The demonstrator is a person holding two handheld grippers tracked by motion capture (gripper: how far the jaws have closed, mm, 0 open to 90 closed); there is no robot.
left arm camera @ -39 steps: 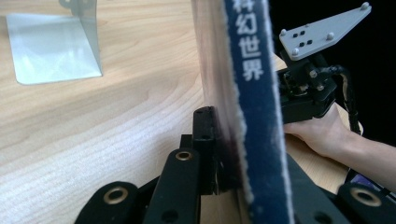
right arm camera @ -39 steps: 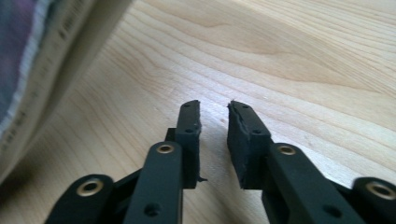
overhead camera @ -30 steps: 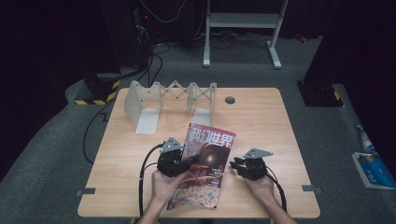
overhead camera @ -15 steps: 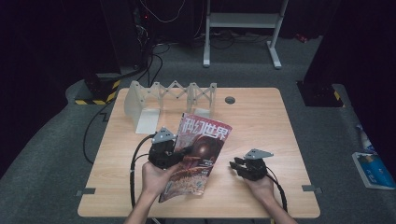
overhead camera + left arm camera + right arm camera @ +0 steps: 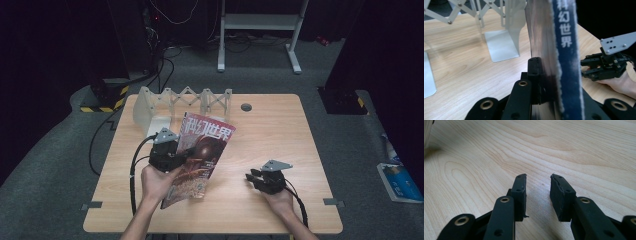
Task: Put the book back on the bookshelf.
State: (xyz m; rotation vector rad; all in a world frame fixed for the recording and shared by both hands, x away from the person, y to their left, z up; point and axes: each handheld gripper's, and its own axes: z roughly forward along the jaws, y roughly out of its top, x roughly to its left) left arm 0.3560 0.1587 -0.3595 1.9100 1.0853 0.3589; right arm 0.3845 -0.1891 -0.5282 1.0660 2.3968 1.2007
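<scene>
At about ten o'clock on the surface (image 5: 280,125) stands a pale folding rack (image 5: 185,100). Just in front of it, toward seven o'clock, the left gripper (image 5: 186,151) is clamped tight on the spine edge of a magazine (image 5: 202,150), which is tilted up off the wood, its top corner pointing to the rack. At five o'clock the right gripper (image 5: 252,177) rests low over bare wood, its jaws partly apart after just widening, with nothing between them.
</scene>
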